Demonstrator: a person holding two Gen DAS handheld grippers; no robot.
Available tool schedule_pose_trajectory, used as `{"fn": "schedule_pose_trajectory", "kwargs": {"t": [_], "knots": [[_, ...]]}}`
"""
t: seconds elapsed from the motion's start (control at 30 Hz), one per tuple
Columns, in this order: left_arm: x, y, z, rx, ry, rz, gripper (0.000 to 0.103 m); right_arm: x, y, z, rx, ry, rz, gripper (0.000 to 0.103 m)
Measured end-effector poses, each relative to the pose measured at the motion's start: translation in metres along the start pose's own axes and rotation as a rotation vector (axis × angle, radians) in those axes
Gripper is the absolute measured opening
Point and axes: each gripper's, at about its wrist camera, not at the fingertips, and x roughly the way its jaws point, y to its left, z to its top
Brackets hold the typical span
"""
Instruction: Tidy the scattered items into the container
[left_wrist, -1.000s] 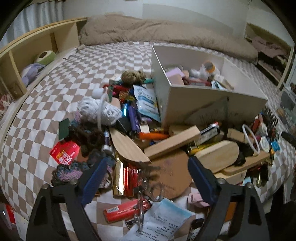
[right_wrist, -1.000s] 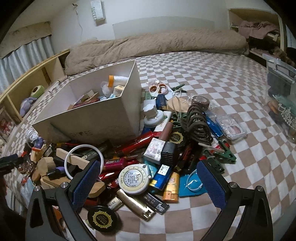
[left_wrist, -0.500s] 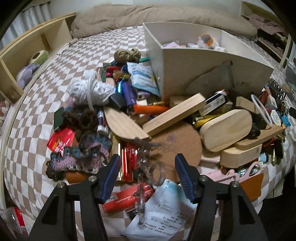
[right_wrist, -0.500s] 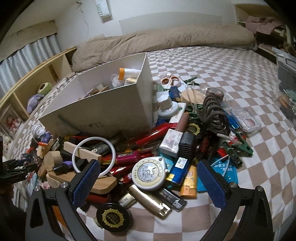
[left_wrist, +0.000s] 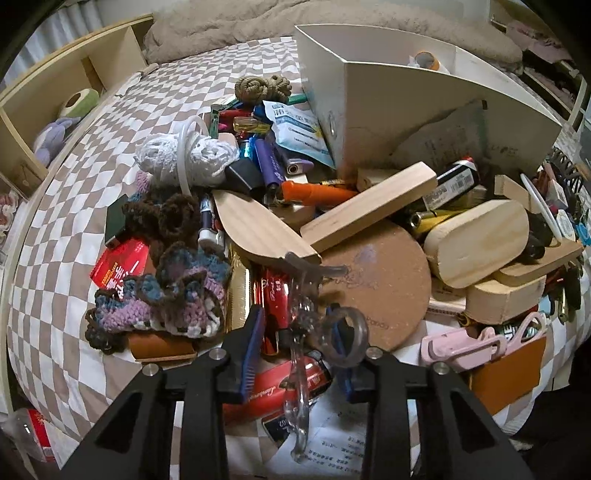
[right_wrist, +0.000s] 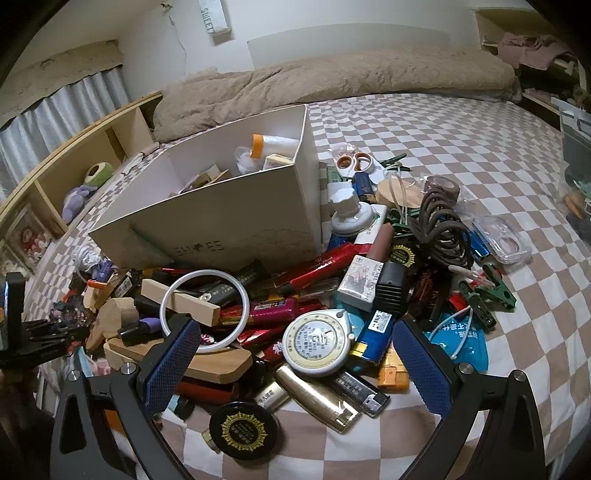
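A heap of small items lies on the checkered bed against a white cardboard box (left_wrist: 424, 122) (right_wrist: 229, 221) that holds a few things. My left gripper (left_wrist: 297, 317) points down into the near edge of the heap and its jaws are closing. Between them lies a clear plastic piece with ring loops (left_wrist: 347, 336), on top of a red pack (left_wrist: 284, 384). The right pad sits at the ring; the left pad still stands a little apart. My right gripper (right_wrist: 295, 326) hangs wide open over a round tape measure (right_wrist: 317, 343) and holds nothing.
Wooden blocks (left_wrist: 369, 206), a cork disc (left_wrist: 384, 284), crochet pieces (left_wrist: 166, 302) and lighters (right_wrist: 314, 398) crowd the pile. A coiled cable (right_wrist: 443, 229) and green clips (right_wrist: 495, 288) lie right of it. A wooden shelf (left_wrist: 74, 88) runs along the bed's left side.
My left gripper has sunk toward the pile and its jaws have narrowed from wide apart to close around the clear ringed piece. The right gripper has barely shifted and stays wide.
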Motion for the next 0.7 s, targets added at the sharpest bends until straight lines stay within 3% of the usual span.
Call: {"fn": "schedule_pose_trajectory", "kwargs": {"t": [0.13,0.23,0.4,0.7], "knots": [[0.002,0.0,0.001,0.0,-0.005,-0.003,0.028,0.001,0.004,-0.001,-0.008,0.005,0.006,0.103],[0.002,0.003,0.003,-0.012,-0.01,0.016,0.011,0.001,0.006,-0.002,-0.011,0.007,0.009,0.103],[-0.001,0.011,0.006,-0.047,-0.019,0.009,0.012,0.003,0.008,-0.003,-0.015,0.011,0.007,0.103],[-0.019,0.01,0.009,-0.053,-0.081,-0.014,0.012,0.006,0.026,0.0,-0.034,0.027,0.081,0.103]]}}
